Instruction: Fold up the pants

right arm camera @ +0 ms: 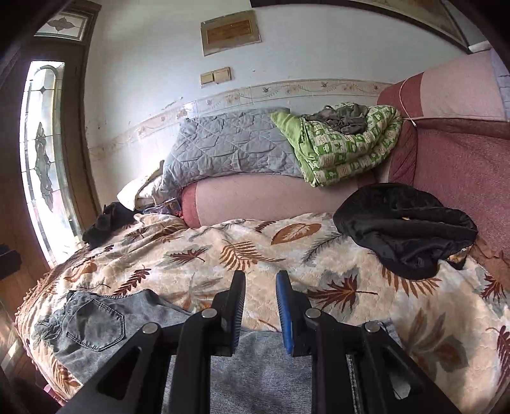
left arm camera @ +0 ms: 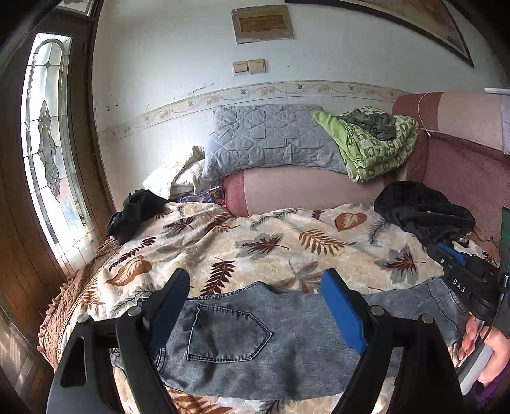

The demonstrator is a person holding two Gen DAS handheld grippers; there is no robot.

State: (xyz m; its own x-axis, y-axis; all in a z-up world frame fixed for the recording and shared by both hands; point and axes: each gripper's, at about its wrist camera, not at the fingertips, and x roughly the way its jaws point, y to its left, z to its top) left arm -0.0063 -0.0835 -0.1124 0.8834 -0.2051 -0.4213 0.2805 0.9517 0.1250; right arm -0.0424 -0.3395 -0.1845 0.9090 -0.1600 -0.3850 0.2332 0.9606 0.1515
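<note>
Jaws of the left gripper (left arm camera: 259, 305) stand wide apart above the jeans (left arm camera: 242, 344) spread low in the frame on the leaf-print blanket (left arm camera: 255, 242), while the right gripper (right arm camera: 261, 305) holds its jaws narrowly parted, empty, over the same jeans at bottom centre.

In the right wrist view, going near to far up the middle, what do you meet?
Right gripper → jeans → leaf blanket → pink bolster → grey quilt → wall switches → plaque.
</note>
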